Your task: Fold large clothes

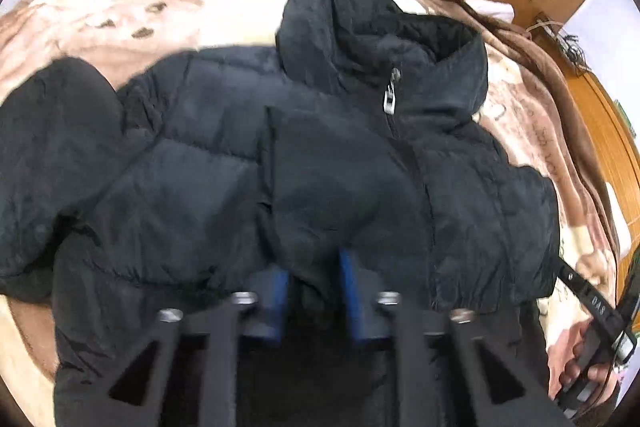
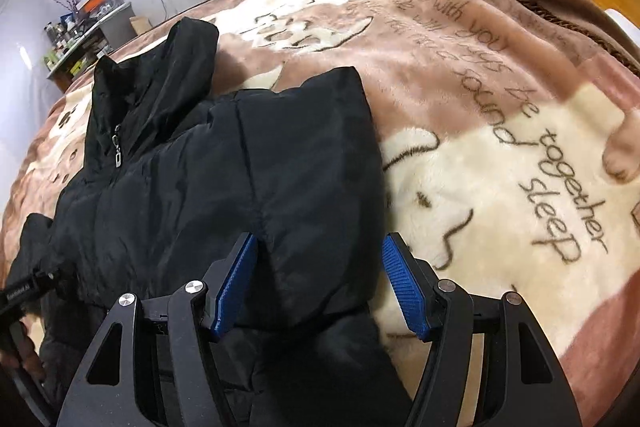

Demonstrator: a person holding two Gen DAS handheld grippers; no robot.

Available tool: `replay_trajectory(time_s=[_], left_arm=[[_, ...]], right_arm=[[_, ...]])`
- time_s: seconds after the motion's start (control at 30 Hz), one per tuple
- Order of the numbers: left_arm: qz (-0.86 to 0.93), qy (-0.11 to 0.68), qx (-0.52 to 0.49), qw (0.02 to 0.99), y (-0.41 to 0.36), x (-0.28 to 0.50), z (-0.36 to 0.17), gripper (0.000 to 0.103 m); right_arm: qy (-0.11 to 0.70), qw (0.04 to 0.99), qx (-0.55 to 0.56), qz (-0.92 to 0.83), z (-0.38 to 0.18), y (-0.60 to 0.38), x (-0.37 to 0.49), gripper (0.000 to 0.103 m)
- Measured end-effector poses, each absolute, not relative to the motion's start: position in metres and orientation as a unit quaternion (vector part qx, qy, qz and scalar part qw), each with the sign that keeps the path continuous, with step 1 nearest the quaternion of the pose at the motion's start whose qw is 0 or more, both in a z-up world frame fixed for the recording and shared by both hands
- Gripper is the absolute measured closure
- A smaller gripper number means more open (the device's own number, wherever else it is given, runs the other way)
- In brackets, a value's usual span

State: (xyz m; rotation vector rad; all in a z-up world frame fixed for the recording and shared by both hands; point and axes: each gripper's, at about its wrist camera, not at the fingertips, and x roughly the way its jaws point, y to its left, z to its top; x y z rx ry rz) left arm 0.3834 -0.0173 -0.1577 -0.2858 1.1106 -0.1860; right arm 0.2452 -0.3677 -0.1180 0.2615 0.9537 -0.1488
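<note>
We hold the left gripper [image 1: 313,289] pinched on a fold of the jacket [image 1: 248,163] at its near hem, blue pads close together with black fabric bunched between them, while the right gripper [image 2: 318,291] stands wide apart over the folded-in sleeve [image 2: 316,163], its pads clear of the cloth on either side. The risk, as we judge it, is the puffy fill: a narrow pinch may catch only the outer shell, so a lift could slip free or drag the whole jacket across the blanket [image 2: 500,131] instead of folding it. The open right gripper holds nothing down, so the sleeve could spring back open, and a pull from one side alone could skew the fold. The slick shell may also slide on the plush pile. The jacket lies flat on the bed, zipped to the collar with its zip pull [image 1: 390,99] showing, hood [image 1: 320,11] spread beyond the collar. It is black, quilted in puffy bands, one sleeve lying out at the left wrist view's left, hem gathered by elastic.
</note>
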Motion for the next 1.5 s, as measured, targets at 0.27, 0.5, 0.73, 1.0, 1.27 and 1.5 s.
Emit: replay_trajectory(time_s=[0.27, 0.5, 0.73, 1.0, 1.27, 1.5], left_arm=[[-0.047, 0.492, -0.114, 0.862, 0.001, 0.378, -0.141, 0.089], [-0.017, 0.492, -0.12, 0.862, 0.012, 0.373, -0.15, 0.089], [-0.013, 0.504, -0.086, 0.859, 0.005, 0.375, -0.163, 0.086], [-0.017, 0.512, -0.074, 0.856, -0.001, 0.373, -0.171, 0.076], [-0.041, 0.503, -0.127, 0.854, 0.017, 0.361, -0.161, 0.023], [-0.018, 0.489, -0.176, 0.854, 0.073, 0.333, -0.146, 0.023]], right_arm=[[0.414, 0.903, 0.102, -0.055, -0.102, -0.353, 0.241, 0.038], [0.427, 0.895, 0.119, -0.04, -0.122, -0.349, 0.247, 0.038], [0.465, 0.876, 0.103, -0.073, -0.147, -0.358, 0.27, 0.038], [0.484, 0.866, 0.096, -0.081, -0.169, -0.362, 0.281, 0.036], [0.445, 0.884, 0.103, -0.103, -0.137, -0.352, 0.26, 0.034], [0.409, 0.906, 0.091, -0.065, -0.103, -0.31, 0.228, 0.034]])
